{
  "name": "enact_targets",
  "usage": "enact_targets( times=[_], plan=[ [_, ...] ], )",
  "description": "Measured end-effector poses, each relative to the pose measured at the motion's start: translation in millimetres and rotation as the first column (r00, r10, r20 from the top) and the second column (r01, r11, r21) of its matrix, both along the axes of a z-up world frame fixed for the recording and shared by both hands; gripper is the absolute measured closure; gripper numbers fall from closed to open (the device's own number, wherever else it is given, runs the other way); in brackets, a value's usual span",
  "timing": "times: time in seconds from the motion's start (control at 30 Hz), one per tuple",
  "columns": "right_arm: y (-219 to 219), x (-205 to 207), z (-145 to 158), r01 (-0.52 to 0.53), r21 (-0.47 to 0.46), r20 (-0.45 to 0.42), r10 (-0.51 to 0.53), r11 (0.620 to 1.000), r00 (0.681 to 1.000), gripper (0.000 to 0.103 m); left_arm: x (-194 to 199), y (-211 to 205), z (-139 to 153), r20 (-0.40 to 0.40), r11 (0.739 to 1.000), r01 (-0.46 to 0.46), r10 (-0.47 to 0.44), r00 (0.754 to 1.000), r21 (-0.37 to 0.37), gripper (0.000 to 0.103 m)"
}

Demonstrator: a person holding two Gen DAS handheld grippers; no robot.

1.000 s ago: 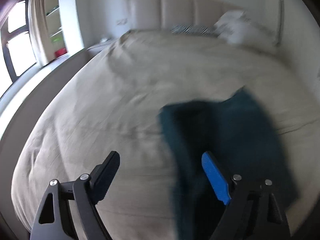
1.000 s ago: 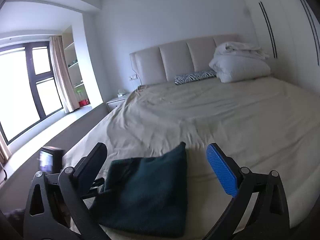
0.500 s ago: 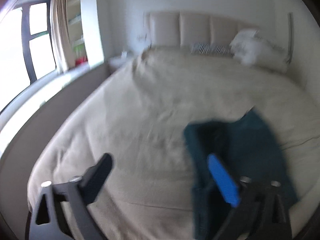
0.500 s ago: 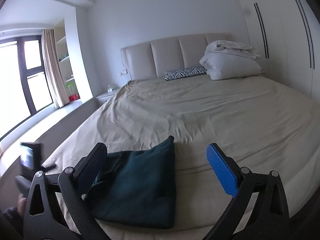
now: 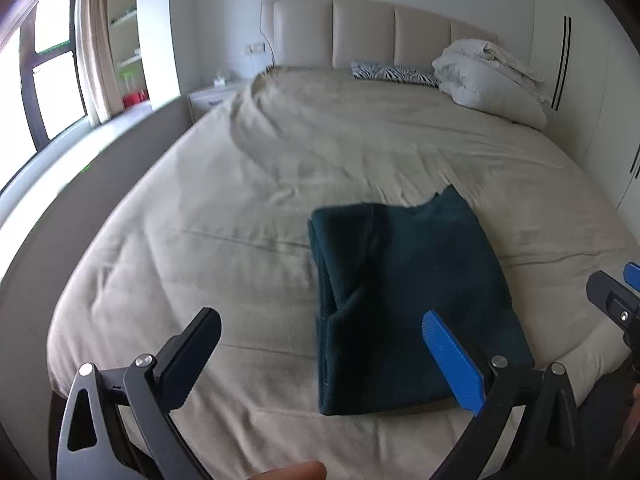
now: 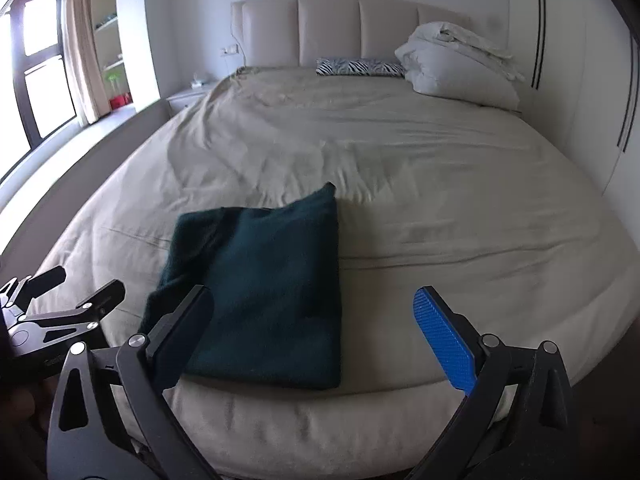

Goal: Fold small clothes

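Jaws of the left gripper [image 5: 320, 344] stand wide apart with nothing between them, hovering above the near edge of the bed [image 5: 248, 184]. The right gripper [image 6: 312, 324] is likewise spread wide and empty. A folded dark green garment [image 5: 404, 300] lies flat on the beige sheet, at about two o'clock from the left gripper and eleven o'clock from the right one, touched by neither. At twelve o'clock, far off, white pillows [image 6: 456, 64] are piled against the padded headboard [image 6: 340, 28].
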State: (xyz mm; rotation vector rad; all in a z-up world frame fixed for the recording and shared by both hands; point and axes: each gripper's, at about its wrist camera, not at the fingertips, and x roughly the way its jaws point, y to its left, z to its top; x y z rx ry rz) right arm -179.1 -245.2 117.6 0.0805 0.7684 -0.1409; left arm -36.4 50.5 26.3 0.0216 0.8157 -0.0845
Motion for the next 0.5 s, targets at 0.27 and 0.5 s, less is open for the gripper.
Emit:
enact_targets(
  times=[0.27,0.5],
  plan=[
    [-3.5,24.1,-30.7,0.032,-0.020,-0.077,-0.033,0.999,0.997,0.001,10.0,6.0,-9.7,-0.020,0.999,-0.038,0.038,0.999,-0.002,0.000],
    [-0.4,35.7,-53.1,0.023,-0.024,-0.122,-0.026,0.999,0.992,0.001,14.1,9.5,-15.3,-0.036,0.999,-0.042,0.042,0.998,-0.001,0.000]
  ],
)
